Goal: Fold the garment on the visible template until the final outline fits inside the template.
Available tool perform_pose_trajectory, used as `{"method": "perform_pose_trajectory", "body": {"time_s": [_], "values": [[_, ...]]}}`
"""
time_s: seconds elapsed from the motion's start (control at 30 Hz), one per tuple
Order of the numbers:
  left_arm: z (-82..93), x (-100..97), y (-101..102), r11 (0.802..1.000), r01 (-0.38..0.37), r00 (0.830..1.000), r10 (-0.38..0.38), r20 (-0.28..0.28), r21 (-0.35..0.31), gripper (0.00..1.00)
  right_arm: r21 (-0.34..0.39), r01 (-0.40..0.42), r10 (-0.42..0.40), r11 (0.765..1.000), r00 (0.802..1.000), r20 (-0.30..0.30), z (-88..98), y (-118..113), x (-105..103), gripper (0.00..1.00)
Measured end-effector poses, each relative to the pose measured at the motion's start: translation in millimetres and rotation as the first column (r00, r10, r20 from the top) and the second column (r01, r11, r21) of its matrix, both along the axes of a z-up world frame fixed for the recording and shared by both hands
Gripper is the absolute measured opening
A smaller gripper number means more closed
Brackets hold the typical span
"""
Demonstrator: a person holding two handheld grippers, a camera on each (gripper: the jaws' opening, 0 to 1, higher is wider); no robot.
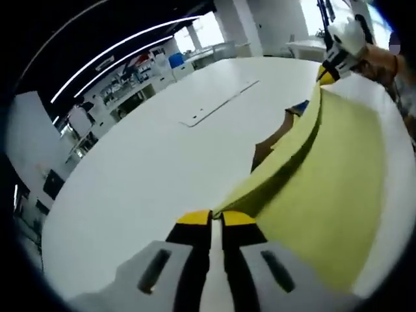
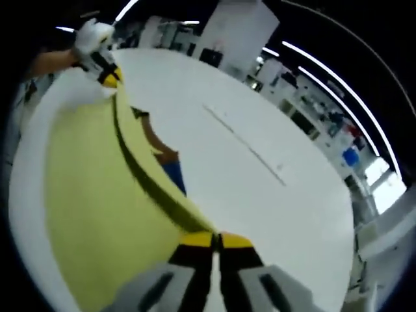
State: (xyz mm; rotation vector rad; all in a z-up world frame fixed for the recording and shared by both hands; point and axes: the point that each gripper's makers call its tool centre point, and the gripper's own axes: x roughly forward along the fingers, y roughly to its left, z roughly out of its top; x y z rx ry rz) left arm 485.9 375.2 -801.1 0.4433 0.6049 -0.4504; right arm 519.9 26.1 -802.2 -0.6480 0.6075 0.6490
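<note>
A yellow garment (image 1: 331, 188) is stretched between both grippers, its held edge lifted off the white table (image 1: 143, 169). My left gripper (image 1: 211, 218) is shut on one corner of that edge. My right gripper (image 1: 335, 65) holds the far corner at the top right. In the right gripper view the right gripper (image 2: 214, 240) is shut on the yellow garment (image 2: 91, 214), and the left gripper (image 2: 104, 65) pinches the far corner. Under the raised edge a brown and blue piece (image 1: 276, 136) (image 2: 170, 170) shows; most of it is hidden.
A long thin seam (image 1: 221, 104) (image 2: 247, 146) runs across the white table (image 2: 260, 195) beyond the garment. Shelves and desks (image 1: 123, 84) stand behind the table's far rim. A person's hand (image 1: 380, 65) is on the right gripper.
</note>
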Motion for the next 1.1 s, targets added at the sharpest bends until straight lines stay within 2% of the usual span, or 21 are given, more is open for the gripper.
{"method": "perform_pose_trajectory", "body": {"time_s": [0.07, 0.1, 0.13, 0.2, 0.27, 0.37, 0.47, 0.5, 0.57, 0.67, 0.7, 0.73, 0.87, 0.97, 1.1], "values": [[2.7, 0.6, 2.1, 0.997, -0.054, 0.999, 0.054, -0.006, -0.052, 0.02, 0.05, 0.032, -0.031, 0.998, 0.999, -0.009, 0.0, 0.5, 3.4, 0.0], [-1.6, -0.5, 4.3, 0.991, -0.096, 0.995, 0.092, -0.046, -0.089, 0.02, 0.08, 0.054, -0.053, 0.995, 0.999, -0.014, -0.7, 1.2, 5.7, 0.0], [-5.9, -0.6, 6.9, 0.989, -0.112, 0.992, 0.105, -0.067, -0.099, 0.02, 0.1, 0.063, -0.061, 0.993, 0.998, -0.026, -2.9, 2.3, 6.8, 0.0], [-11.0, 1.7, 8.5, 0.976, -0.159, 0.985, 0.147, -0.09, -0.15, 0.02, 0.141, 0.097, -0.092, 0.985, 0.995, -0.038, -7.3, 3.8, 11.5, 0.0], [-15.0, 3.9, 10.1, 0.972, -0.174, 0.982, 0.161, -0.096, -0.159, 0.02, 0.163, 0.136, -0.127, 0.977, 0.99, -0.068, -14.9, 3.4, 14.2, 0.0], [-20.8, 5.3, 8.9, 0.97, -0.185, 0.98, 0.171, -0.099, -0.159, 0.01, 0.181, 0.164, -0.155, 0.97, 0.986, -0.064, -20.5, 2.9, 20.1, 0.0], [-25.3, 9.1, 14.0, 0.962, -0.212, 0.974, 0.196, -0.111, -0.169, 0.01, 0.243, 0.23, -0.216, 0.943, 0.973, -0.083, -20.8, 2.7, 25.9, 0.01], [-24.8, 7.5, 15.9, 0.961, -0.223, 0.972, 0.207, -0.108, -0.163, 0.02, 0.275, 0.261, -0.243, 0.925, 0.965, -0.097, -19.4, 4.4, 23.5, 0.02], [-23.4, 3.9, 15.8, 0.96, -0.225, 0.972, 0.209, -0.109, -0.166, 0.1, 0.316, 0.28, -0.254, 0.906, 0.959, -0.122, -18.0, 4.3, 24.3, 0.09], [-20.7, 0.9, 17.4, 0.947, -0.239, 0.969, 0.218, -0.117, -0.213, 0.19, 0.364, 0.307, -0.265, 0.879, 0.951, -0.161, -14.2, 7.0, 20.7, 0.25], [-19.4, 0.2, 17.0, 0.942, -0.245, 0.968, 0.223, -0.117, -0.23, 0.23, 0.383, 0.328, -0.274, 0.863, 0.943, -0.189, -14.2, 7.5, 18.6, 0.3], [-18.3, -2.3, 15.6, 0.935, -0.248, 0.967, 0.224, -0.123, -0.252, 0.28, 0.393, 0.336, -0.276, 0.856, 0.94, -0.202, -13.8, 7.5, 17.1, 0.37], [-12.5, -14.4, 11.2, 0.917, -0.258, 0.964, 0.225, -0.14, -0.303, 0.46, 0.433, 0.358, -0.268, 0.827, 0.929, -0.255, -7.9, 10.8, 2.2, 0.53], [-10.3, -21.7, 10.2, 0.909, -0.249, 0.966, 0.209, -0.149, -0.335, 0.54, 0.46, 0.357, -0.248, 0.813, 0.927, -0.282, -2.9, 13.6, -9.8, 0.64], [-4.1, -35.7, 7.5, 0.904, -0.22, 0.974, 0.181, -0.138, -0.367, 0.6, 0.473, 0.342, -0.214, 0.812, 0.929, -0.303, -0.9, 13.9, -18.9, 0.76]]}}
